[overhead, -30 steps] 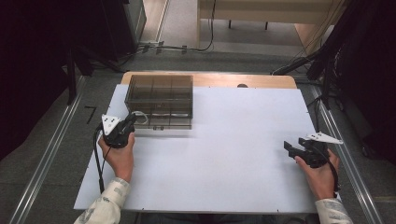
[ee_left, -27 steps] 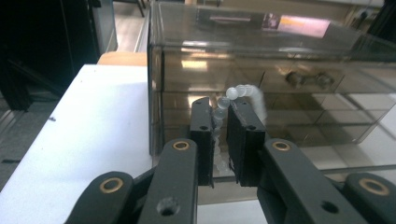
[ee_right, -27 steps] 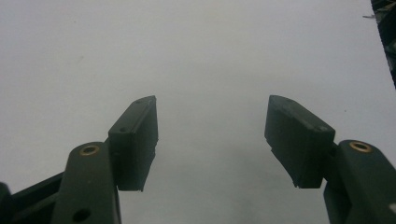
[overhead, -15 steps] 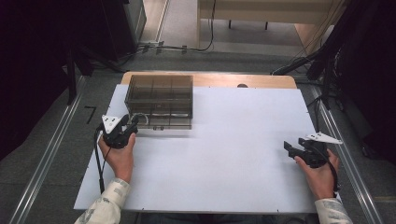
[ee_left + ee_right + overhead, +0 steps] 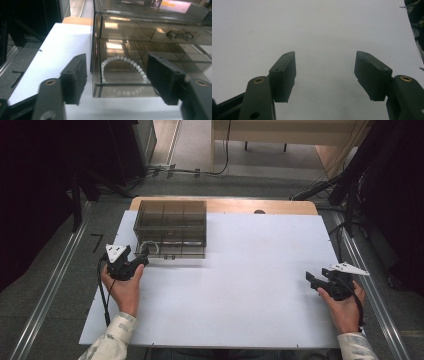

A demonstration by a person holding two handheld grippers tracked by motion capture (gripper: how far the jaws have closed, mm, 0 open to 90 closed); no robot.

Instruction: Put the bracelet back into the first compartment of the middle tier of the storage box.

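Observation:
A smoky clear plastic drawer box (image 5: pixel 171 227) stands on the white table top (image 5: pixel 250 280) at the back left. A ring of white beads (image 5: pixel 123 70) lies in its lowest front drawer, seen through the wall (image 5: pixel 120 50). My left gripper (image 5: pixel 141 259) is open, its jaws just short of the box's front left corner and apart from it. My left gripper (image 5: pixel 117 75) frames that corner with nothing held. My right gripper (image 5: pixel 310 279) is open near the table's right edge, low over the bare white surface (image 5: pixel 317 37), jaws wide apart.
A knob (image 5: pixel 178 35) sits on an upper drawer front. Wooden table edge (image 5: pixel 260 206) shows behind the white sheet. Black cables and dark stands (image 5: pixel 345 185) crowd the floor at the right; metal rails (image 5: pixel 50 290) run along the left.
The left gripper has edged slightly toward the box's front corner. The right gripper has stayed in place.

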